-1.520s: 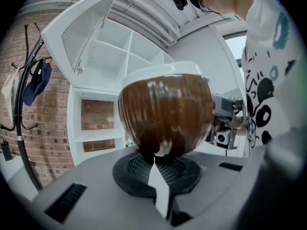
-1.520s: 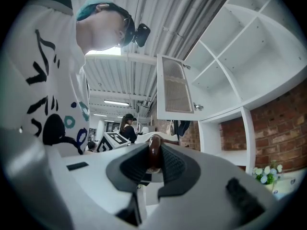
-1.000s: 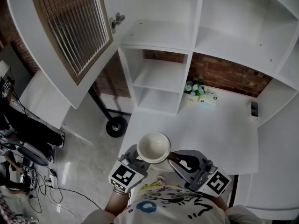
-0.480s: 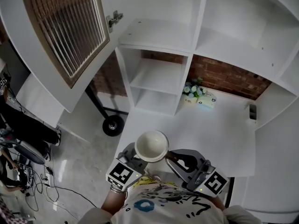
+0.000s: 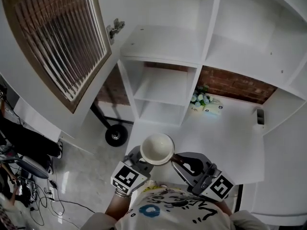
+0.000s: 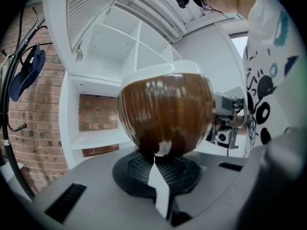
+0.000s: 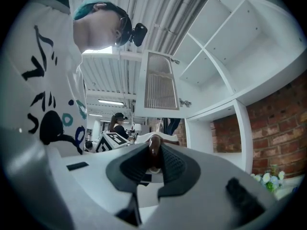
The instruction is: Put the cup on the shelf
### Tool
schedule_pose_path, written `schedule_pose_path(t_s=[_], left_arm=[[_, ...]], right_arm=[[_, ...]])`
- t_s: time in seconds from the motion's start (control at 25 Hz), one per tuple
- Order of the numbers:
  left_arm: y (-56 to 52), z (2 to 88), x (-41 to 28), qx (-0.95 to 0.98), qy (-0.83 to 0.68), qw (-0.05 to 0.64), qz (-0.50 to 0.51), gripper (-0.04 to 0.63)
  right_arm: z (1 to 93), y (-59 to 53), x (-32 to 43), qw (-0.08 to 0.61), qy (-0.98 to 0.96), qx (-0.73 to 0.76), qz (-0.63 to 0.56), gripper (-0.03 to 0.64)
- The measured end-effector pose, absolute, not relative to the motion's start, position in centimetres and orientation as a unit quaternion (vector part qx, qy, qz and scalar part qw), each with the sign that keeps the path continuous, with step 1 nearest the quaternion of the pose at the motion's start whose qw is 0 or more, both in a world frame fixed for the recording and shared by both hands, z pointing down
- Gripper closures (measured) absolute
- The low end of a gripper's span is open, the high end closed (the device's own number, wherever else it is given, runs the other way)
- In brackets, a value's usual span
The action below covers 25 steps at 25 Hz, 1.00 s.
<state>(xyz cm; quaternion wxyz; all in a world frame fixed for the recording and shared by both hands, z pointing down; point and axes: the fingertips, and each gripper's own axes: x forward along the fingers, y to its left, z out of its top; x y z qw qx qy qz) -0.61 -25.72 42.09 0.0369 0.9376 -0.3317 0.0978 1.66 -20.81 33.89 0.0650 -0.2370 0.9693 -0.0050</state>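
Held upright over the near edge of the white tabletop point(image 5: 225, 133): glossy brown ceramic cup point(image 5: 157, 147) with a white inside, taken from both sides. Left gripper point(image 6: 158, 157) pressed nearly together at the cup's foot, from below. Right gripper point(image 7: 153, 152) pinched on the brown handle point(image 7: 154, 145). Probably stiff, slick with glaze and breakable, so better gripped at handle and foot than round the smooth wall. Beyond, at the tabletop's far-left corner, tall white open shelf unit point(image 5: 158, 85), louvred door point(image 5: 57, 47) swung wide.
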Motion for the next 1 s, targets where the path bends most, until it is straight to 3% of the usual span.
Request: schedule_pose_path(t_s=[1.0], left_arm=[[-35.4,44.2,-3.3,0.943,-0.312,0.059,0.104,0.578]], right_arm=[[35.5,-30.4,-1.2,0.066,0.953,-0.294,-0.027,0.557]])
